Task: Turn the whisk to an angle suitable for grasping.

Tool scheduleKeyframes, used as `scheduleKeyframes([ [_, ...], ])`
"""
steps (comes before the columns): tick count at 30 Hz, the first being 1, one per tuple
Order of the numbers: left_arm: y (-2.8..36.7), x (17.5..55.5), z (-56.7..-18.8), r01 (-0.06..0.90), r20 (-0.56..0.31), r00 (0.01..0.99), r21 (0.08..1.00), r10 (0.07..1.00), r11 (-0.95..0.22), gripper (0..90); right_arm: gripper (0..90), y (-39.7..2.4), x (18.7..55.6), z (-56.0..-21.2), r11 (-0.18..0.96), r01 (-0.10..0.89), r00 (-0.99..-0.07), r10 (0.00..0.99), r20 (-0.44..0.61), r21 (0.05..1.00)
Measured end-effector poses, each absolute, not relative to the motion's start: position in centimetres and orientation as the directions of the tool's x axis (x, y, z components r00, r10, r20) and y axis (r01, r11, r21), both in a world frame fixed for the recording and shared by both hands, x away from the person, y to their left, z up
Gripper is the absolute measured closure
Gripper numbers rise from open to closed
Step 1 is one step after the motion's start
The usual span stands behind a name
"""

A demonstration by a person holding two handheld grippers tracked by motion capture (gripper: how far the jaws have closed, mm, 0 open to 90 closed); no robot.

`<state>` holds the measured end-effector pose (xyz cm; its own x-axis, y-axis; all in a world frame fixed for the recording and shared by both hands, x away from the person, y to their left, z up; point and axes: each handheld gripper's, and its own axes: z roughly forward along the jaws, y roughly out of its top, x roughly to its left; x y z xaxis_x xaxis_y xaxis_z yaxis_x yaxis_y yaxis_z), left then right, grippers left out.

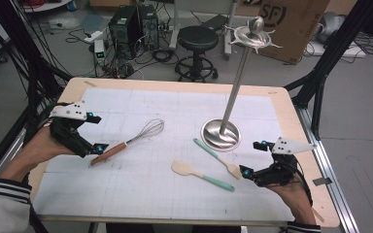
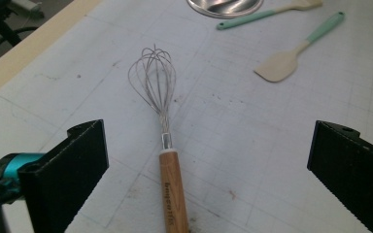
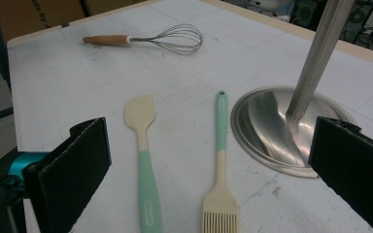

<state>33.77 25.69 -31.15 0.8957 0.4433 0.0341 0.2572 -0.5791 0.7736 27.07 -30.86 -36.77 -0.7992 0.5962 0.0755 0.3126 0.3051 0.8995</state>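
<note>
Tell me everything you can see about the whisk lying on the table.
The whisk has a wooden-looking handle with dark lettering, a short metal collar and a balloon of thin wire loops. It lies flat on the white gridded mat, at the left part of the table, handle toward the left gripper, wires pointing away toward the metal stand's base. In the left gripper view the open jaws flank the handle without touching it. Nothing else touches it.

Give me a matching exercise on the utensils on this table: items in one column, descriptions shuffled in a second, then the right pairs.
1. whisk
2. spatula
3. pastry brush
4. metal stand

A. mint handle, cream bristles
B. round shiny base, tall pole
C. wooden handle, wire loops
D. mint handle, flat cream blade

Pairs: 1-C, 2-D, 3-A, 4-B
</note>
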Motion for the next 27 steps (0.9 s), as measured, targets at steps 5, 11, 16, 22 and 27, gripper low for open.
scheduleKeyframes([
  [5, 24.9, 34.9, -32.0, 0.295, 0.021, 0.889, 0.738, 0.457, -0.607, 1.6, 0.1, -30.9, 27.1, -36.6, 0.307, 0.306, -0.801, 0.595, 0.069, 0.901],
  [11, 23.9, 36.6, -33.6, 0.31, 0.004, 0.882, 0.748, 0.472, -0.587, 1.7, 0.0, -30.9, 27.1, -36.6, 0.307, 0.307, -0.802, 0.593, 0.071, 0.901],
  [16, 24.0, 37.7, -35.2, 0.362, -0.049, 0.867, 0.747, 0.496, -0.557, 1.7, 0.0, -31.2, 26.9, -36.6, 0.299, 0.31, -0.798, 0.598, 0.075, 0.903],
  [22, 23.9, 38.5, -37.1, 0.404, -0.067, 0.858, 0.7, 0.51, -0.589, 2.6, 0.0, -31.4, 26.8, -36.6, 0.297, 0.31, -0.796, 0.6, 0.076, 0.903],
  [27, 23.3, 38.9, -38.3, 0.414, -0.077, 0.866, 0.667, 0.495, -0.62, 2.6, 0.0, -31.5, 26.8, -36.5, 0.294, 0.309, -0.793, 0.605, 0.074, 0.904],
])
